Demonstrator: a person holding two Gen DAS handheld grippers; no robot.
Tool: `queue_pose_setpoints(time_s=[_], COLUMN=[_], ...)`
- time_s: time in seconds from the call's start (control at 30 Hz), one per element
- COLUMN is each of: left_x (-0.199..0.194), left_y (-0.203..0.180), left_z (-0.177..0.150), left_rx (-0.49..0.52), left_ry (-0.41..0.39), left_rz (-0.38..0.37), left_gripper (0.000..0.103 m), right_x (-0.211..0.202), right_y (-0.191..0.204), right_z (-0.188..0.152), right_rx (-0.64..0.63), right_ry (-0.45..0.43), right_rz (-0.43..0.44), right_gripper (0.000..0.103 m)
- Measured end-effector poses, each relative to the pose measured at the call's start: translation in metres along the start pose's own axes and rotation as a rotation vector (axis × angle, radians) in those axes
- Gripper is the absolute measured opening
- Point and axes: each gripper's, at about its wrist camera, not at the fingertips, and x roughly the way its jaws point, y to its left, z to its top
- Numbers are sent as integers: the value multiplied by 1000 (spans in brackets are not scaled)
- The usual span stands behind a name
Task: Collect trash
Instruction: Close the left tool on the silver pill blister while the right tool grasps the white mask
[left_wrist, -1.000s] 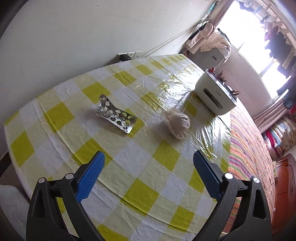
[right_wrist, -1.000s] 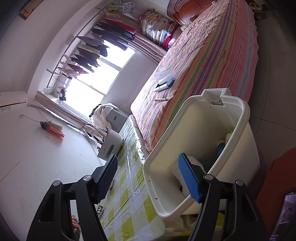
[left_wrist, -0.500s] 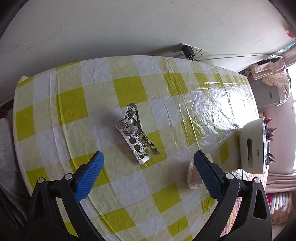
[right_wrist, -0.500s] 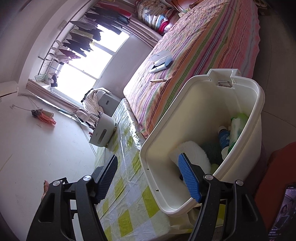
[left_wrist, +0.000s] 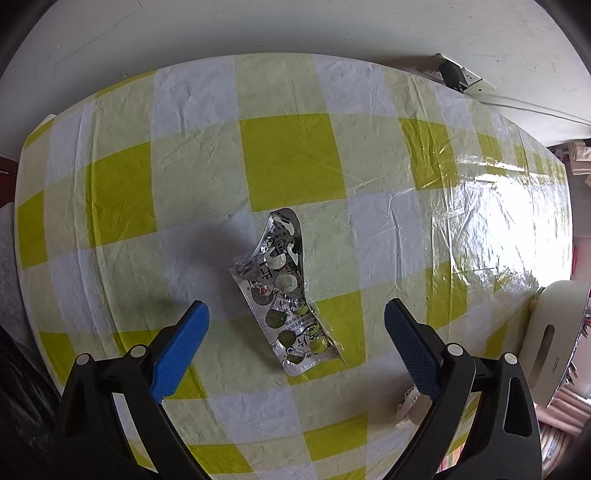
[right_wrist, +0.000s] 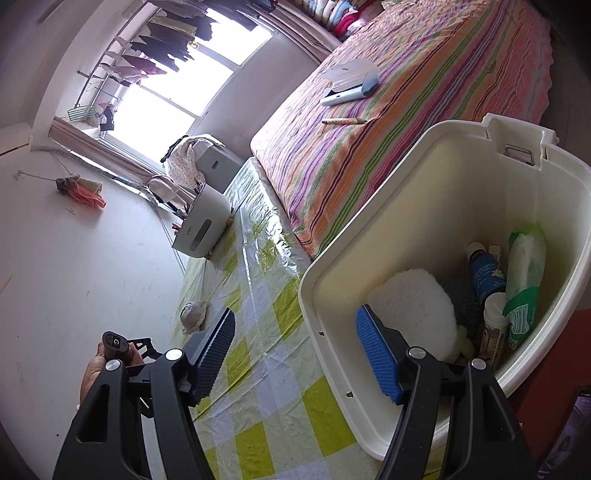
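Left wrist view, from left to right: a table (left_wrist: 122, 177) covered in a yellow and white checked plastic cloth fills the frame, seen from above. The left gripper (left_wrist: 295, 328) hangs over it with its blue-padded jaws spread wide and nothing between them. Between and just beyond the jaws lies a used blister pack (left_wrist: 286, 295), a silver foil strip with punched-out pockets, curled up at its far end and flat at its near end. To the right, partly hidden behind the right jaw, is a small lacy cloth bundle (left_wrist: 408, 404); at the far right edge stands a white holder (left_wrist: 546, 339).

Right wrist view, from left to right: a hand (right_wrist: 94, 369) grips the other tool, then the same cloth bundle on the checked table, then the right gripper (right_wrist: 295, 354), also open and empty. Its right jaw reaches inside a white bin (right_wrist: 325, 325) at the table's edge, which already holds a fluffy white pad, bottles and a green packet. A striped bed (right_wrist: 424, 96) lies beyond.

The pack looks very light, thin and springy, with slick foil and sharp torn edges; it would likely bend or skid under a flat squeeze. The raised, curled far end seems the best place to pinch, across its narrow width
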Motion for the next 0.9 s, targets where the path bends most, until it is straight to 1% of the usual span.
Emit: queue_pose_setpoints(time_s=[0.03, 0.13, 0.23, 0.3, 0.33, 0.37, 0.4, 0.43, 0.53, 0.7, 0.8, 0.9], left_x=[2, 6, 8, 7, 7, 5, 6, 7, 8, 6, -1, -8], left_y=[-1, -10, -14, -17, -19, -21, -25, -26, -28, -18, -1, 7], left_z=[2, 8, 13, 15, 17, 19, 21, 22, 24, 21, 18, 12], left_rx=[3, 37, 38, 53, 68, 91, 120, 152, 216, 333, 389, 494], left_ry=[10, 31, 34, 32, 30, 27, 37, 55, 71, 85, 64, 24], left_rz=[-4, 16, 22, 35, 37, 22, -11, -33, -51, -138, -198, -246], left_gripper=[84, 83, 83, 77, 67, 49, 38, 34, 34, 33, 33, 33], right_x=[2, 8, 14, 16, 17, 19, 20, 21, 25, 43, 56, 77], right_y=[2, 8, 17, 24, 27, 30, 34, 38, 52, 76, 100, 126], right_z=[1, 2, 4, 7, 7, 9, 10, 10, 12, 12, 11, 9], right_rx=[0, -14, -28, -35, -37, -37, -39, -44, -76, -119, -190, -263], right_ry=[4, 21, 39, 47, 51, 54, 56, 55, 50, 72, 64, 83], right_rz=[1, 9, 25, 38, 44, 52, 59, 64, 78, 105, 111, 119], right_gripper=[66, 66, 66, 66, 66, 66, 66, 66, 66, 66, 66, 66])
